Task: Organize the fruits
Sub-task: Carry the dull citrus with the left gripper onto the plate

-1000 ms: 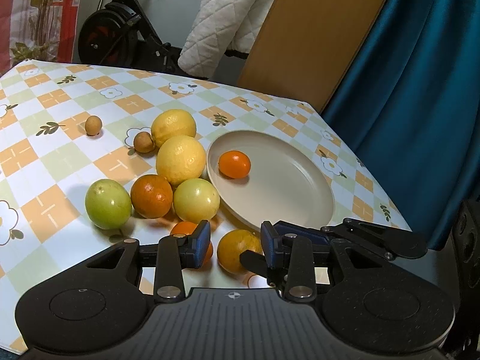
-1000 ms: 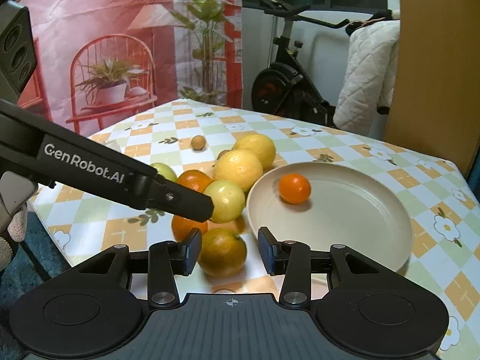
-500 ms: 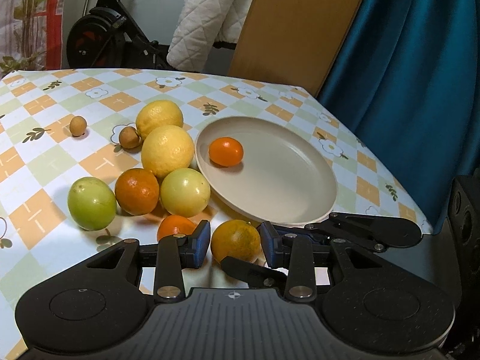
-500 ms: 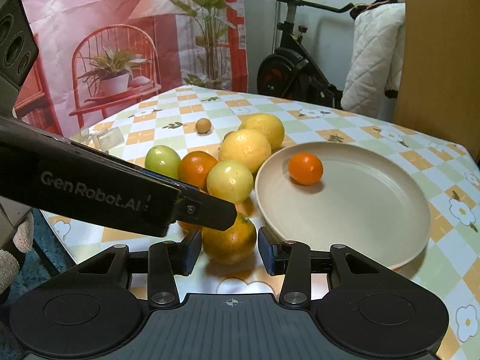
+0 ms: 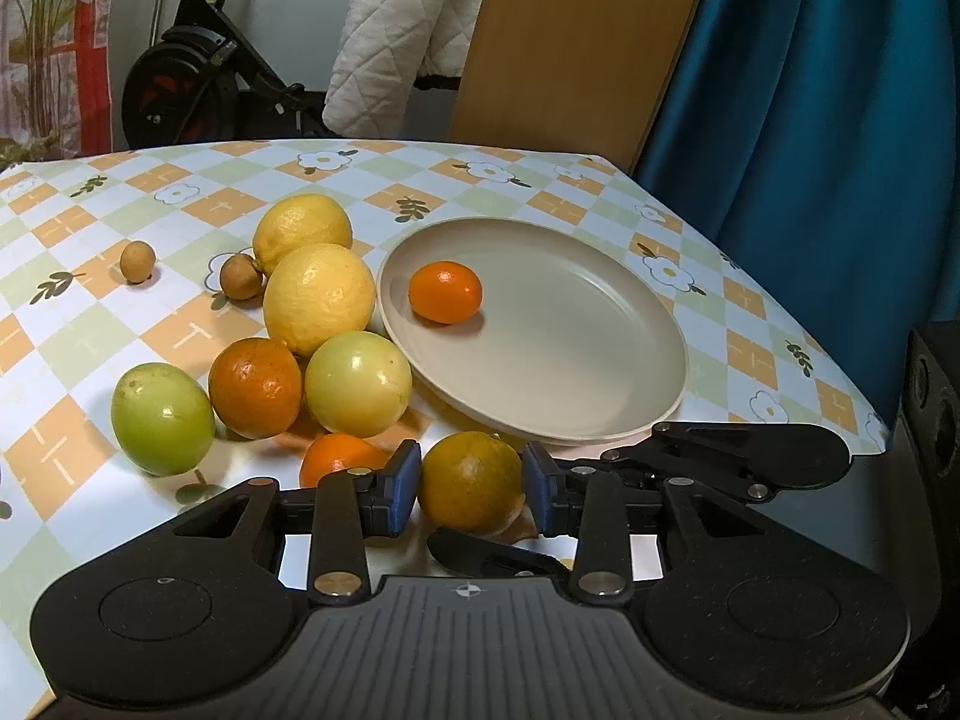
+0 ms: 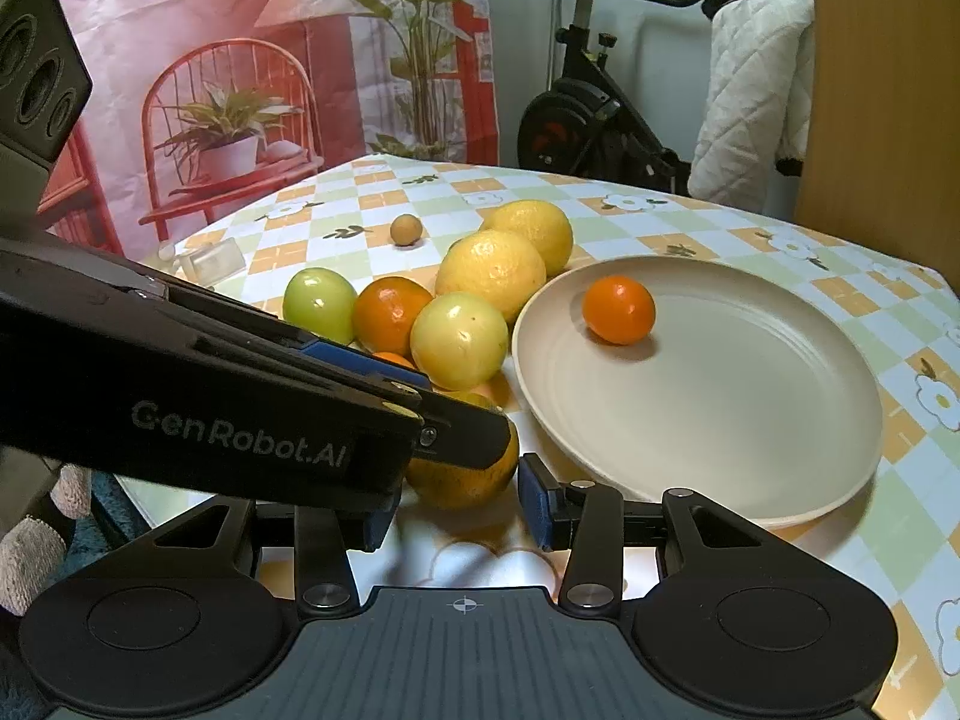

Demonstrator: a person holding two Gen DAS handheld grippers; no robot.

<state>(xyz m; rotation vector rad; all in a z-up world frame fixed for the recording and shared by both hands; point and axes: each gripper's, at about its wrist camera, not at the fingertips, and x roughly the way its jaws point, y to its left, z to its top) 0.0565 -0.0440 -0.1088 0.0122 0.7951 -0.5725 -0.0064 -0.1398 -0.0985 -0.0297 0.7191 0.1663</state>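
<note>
A beige plate (image 5: 600, 372) holds one small orange (image 5: 445, 291). Left of it lie two lemons (image 5: 318, 297), a pale green fruit (image 5: 357, 383), an orange (image 5: 255, 387), a green fruit (image 5: 162, 418) and a small orange (image 5: 336, 461). A yellow-green orange (image 5: 471, 482) sits between my left gripper's (image 5: 471, 489) open blue pads, which look just clear of it. My right gripper (image 6: 456, 504) is open just before the same fruit (image 6: 462, 474), with the left gripper's arm (image 6: 240, 396) crossing over it. The plate (image 6: 750, 420) lies to its right.
Two small brown round fruits (image 5: 137, 261) (image 5: 240, 277) lie farther back on the checked tablecloth. The table's near edge is close under both grippers. A blue curtain (image 5: 810, 120), a wooden board and an exercise bike (image 6: 588, 114) stand behind the table.
Both grippers have moved forward and down toward the yellow-green orange. It now sits between the left gripper's pads. The fruits have not moved.
</note>
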